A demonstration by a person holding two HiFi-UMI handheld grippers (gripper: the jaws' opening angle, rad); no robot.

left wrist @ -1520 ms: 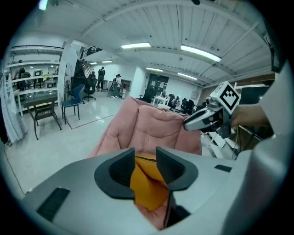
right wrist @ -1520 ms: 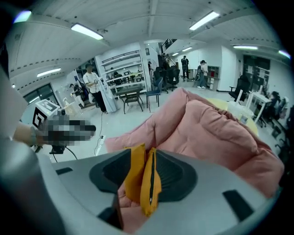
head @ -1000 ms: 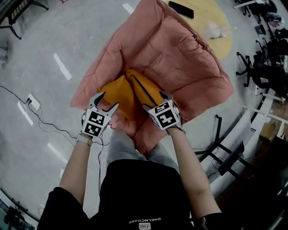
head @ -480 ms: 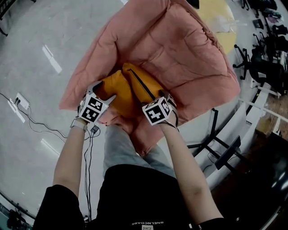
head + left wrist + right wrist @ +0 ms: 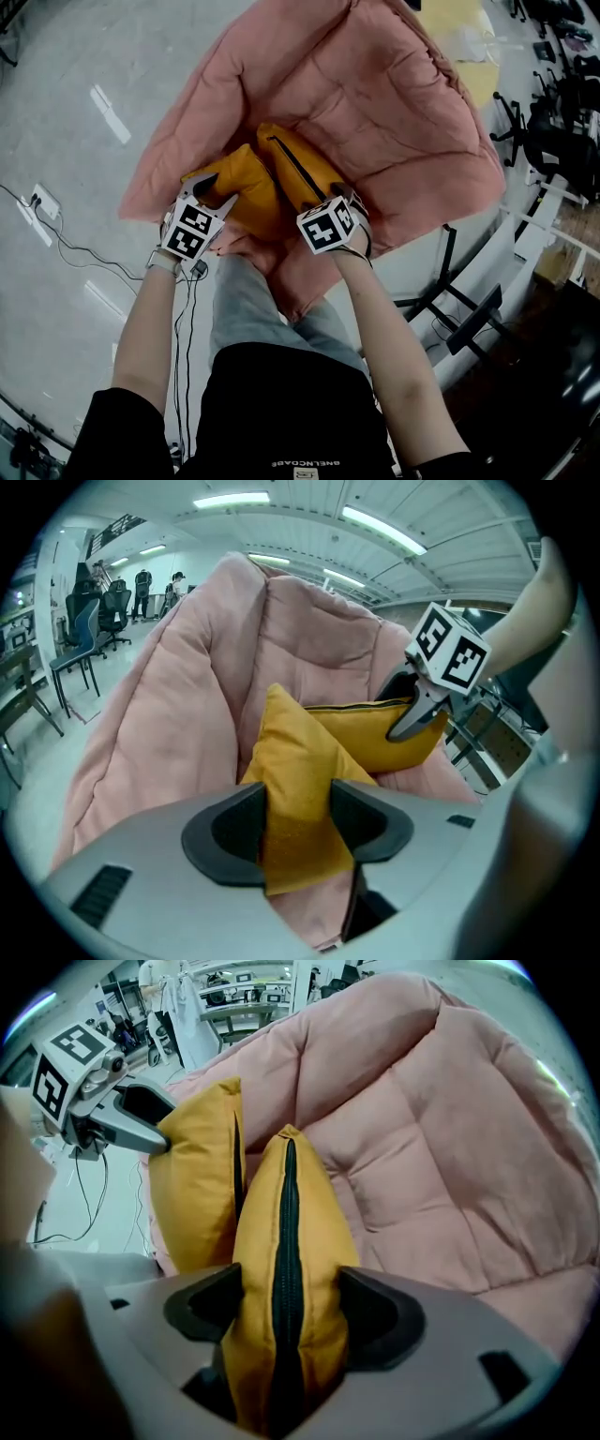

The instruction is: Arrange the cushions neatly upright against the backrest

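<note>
Sitting side by side on the seat of a pink padded armchair (image 5: 403,112), the two mustard cushions touch each other near its front edge. I cannot tell whether their far ends reach the backrest. The left cushion (image 5: 246,187) leans with one corner toward the person, and the left gripper (image 5: 298,825) pinches that corner. Its jaws have just been closing, and the fabric is now squeezed between the dark pads. The right cushion (image 5: 302,171) stands on edge with its black zipper (image 5: 287,1241) facing up. The right gripper (image 5: 286,1321) points down on it from above; its jaws have also just been closing and now press into both sides of the zippered edge. The person's bare forearms reach down to the chair from a black shirt. Around the chair lies grey floor (image 5: 75,84), with a power strip (image 5: 41,200) and its cable to the left and dark office chairs (image 5: 553,122) well apart on the right.
</note>
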